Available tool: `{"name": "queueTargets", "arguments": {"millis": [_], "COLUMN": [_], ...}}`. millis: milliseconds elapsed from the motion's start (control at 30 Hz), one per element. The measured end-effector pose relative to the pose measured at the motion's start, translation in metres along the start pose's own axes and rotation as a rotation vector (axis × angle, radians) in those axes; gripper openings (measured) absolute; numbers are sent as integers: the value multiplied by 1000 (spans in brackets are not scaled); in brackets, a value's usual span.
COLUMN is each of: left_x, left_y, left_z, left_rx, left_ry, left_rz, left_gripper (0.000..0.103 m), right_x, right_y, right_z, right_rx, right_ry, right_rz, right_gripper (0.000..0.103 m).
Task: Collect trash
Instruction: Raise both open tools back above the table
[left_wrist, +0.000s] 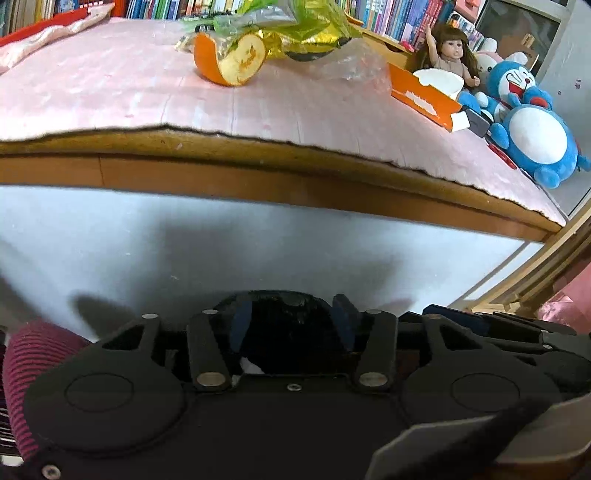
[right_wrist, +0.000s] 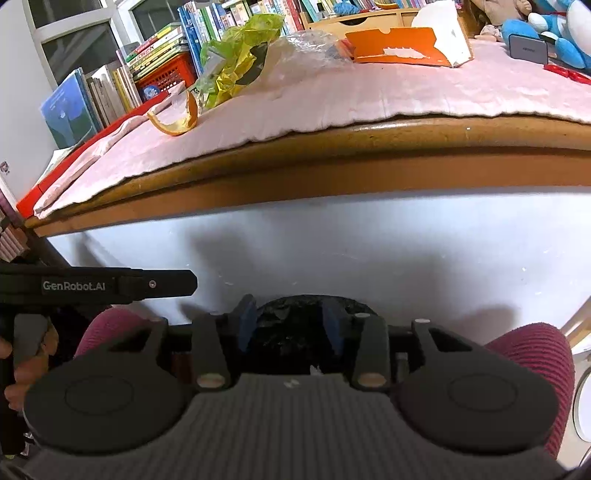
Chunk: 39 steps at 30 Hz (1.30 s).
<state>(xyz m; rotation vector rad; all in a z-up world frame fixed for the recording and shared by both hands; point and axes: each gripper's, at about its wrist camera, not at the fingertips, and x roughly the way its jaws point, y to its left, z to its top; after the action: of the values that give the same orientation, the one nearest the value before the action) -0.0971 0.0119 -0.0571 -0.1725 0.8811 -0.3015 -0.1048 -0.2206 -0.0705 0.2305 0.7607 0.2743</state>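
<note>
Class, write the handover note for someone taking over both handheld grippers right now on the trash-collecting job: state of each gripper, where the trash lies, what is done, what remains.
Left gripper: open, empty, held low in front of the table edge.
Right gripper: open, empty, also below the table edge.
Trash, all on the pink table cover: orange peel, green-yellow wrapper behind it, clear plastic bag, torn orange carton.
Done: nothing visibly collected.
Left: pick up every piece. The dark round opening between the fingers may be a bin, but I cannot tell. Doll and blue plush toys are not trash.
</note>
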Motion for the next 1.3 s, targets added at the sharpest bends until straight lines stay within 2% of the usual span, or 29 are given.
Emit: {"name": "queueTargets", "arguments": {"millis": [133, 333, 500, 533, 600, 733, 900, 1100, 1167, 1233, 1300], "left_x": [-11, -36, -42, -43, -39, -24, 2, 28, 33, 36, 41], "left_y": [-3, -8, -13, -13, -12, -10, -5, -4, -4, -4, -4], "left_z": [7, 30, 54, 58, 68, 87, 103, 111, 112, 113, 116], "left_rx": [17, 23, 51, 50, 44, 21, -4, -2, 4, 6, 7], "left_ry": [-62, -245, -359, -385, -416, -444, -450, -422, -428, -427, -426], "left_rz": [28, 69, 144, 153, 162, 194, 226, 260, 257, 259, 263], "left_gripper": [52, 60, 74, 79, 82, 84, 85, 85, 85, 86, 85], "right_x": [-5, -18, -23, -23, -20, -9, 12, 44, 48, 51, 57], "right_y": [0, 1, -1, -3, -7, -19, -46, -56, -57, -61, -63], "right_z": [10, 38, 67, 73, 87, 118, 153, 177, 183, 189, 193], "right_rx": [-12, -67, -127, -132, -155, -194, -166, -293, -309, -286, -280], "right_ry": [-45, -164, -266, -282, -318, -342, -344, -339, -348, -335, -303], "right_rz": [1, -1, -58, -71, -128, -231, -303, -425, -410, -347, -308], "right_gripper": [60, 64, 67, 70, 75, 81, 87, 93, 93, 92, 86]}}
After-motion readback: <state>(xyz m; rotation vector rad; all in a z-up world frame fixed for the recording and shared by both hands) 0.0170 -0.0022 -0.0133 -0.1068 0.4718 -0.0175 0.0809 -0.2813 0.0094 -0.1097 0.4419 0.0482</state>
